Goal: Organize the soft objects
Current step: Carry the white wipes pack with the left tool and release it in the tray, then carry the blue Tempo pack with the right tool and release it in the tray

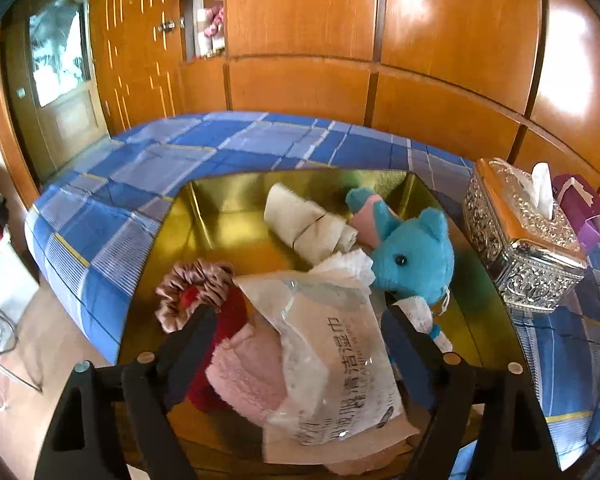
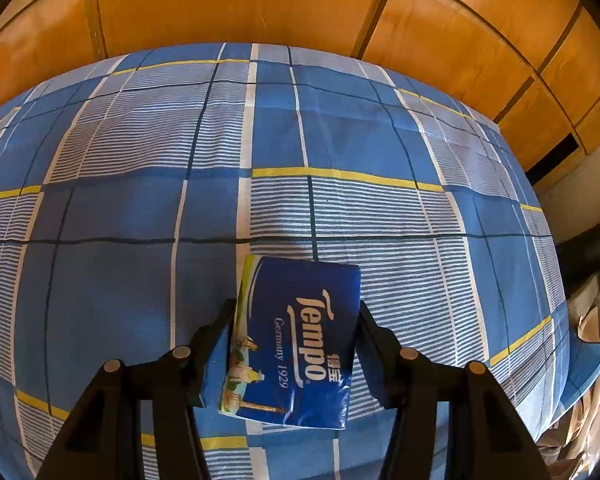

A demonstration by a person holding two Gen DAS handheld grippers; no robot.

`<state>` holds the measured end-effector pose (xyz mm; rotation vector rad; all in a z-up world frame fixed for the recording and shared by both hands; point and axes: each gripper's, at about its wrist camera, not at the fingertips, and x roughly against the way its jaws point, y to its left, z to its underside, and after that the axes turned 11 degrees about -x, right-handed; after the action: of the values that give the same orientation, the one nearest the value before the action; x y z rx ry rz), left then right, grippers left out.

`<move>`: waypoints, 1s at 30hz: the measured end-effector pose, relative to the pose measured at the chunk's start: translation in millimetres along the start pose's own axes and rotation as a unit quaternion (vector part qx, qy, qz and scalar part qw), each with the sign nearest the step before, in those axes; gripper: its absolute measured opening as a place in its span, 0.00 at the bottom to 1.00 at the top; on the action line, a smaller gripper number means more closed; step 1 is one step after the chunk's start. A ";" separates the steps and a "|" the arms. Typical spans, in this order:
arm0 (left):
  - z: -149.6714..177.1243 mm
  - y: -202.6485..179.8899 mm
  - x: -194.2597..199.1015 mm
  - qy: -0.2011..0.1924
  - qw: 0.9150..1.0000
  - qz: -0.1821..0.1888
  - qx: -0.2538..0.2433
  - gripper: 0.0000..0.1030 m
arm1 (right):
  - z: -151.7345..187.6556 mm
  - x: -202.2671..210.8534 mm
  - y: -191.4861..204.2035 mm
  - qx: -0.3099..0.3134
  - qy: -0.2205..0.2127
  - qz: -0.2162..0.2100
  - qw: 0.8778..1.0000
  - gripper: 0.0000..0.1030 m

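Note:
In the left wrist view a gold tray [image 1: 220,196] sits on the blue plaid bed. It holds a blue plush toy [image 1: 412,256], a rolled cream cloth [image 1: 308,228], a pink-brown scrunchie [image 1: 188,284], a red cloth [image 1: 230,320], a pink towel [image 1: 248,376] and a clear wet-wipe pack [image 1: 336,352]. My left gripper [image 1: 296,316] is open over the tray, its fingers either side of the wipe pack, not pressing it. In the right wrist view my right gripper [image 2: 296,304] is shut on a blue Tempo tissue pack [image 2: 300,340], held above the bed.
A silver tissue box [image 1: 520,236] stands right of the tray, with a purple box [image 1: 580,208] behind it. Wooden wardrobe panels [image 1: 380,40] run behind the bed. The plaid bedsheet [image 2: 220,160] fills the right wrist view, its edge at the right.

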<state>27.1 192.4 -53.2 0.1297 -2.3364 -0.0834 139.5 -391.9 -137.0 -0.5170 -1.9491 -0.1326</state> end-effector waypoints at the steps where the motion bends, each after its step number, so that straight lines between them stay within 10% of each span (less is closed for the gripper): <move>1: -1.4 -0.2 2.6 -0.004 1.000 -0.001 -0.002 0.86 | 0.1 -0.1 -0.1 0.000 0.000 0.000 1.000 0.53; 21: -5.1 -6.5 23.6 -0.023 1.000 -0.004 -0.016 0.88 | -1.8 4.4 6.3 -0.021 0.011 0.045 0.999 0.52; 30: -8.7 -7.4 32.7 -0.035 0.999 0.000 -0.022 0.88 | -28.6 36.4 25.0 -0.045 0.012 -0.024 0.999 0.52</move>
<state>11.3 181.0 -24.6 0.1052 -2.4021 -0.1414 161.6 -367.9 -95.7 -0.5243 -1.9387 -0.2567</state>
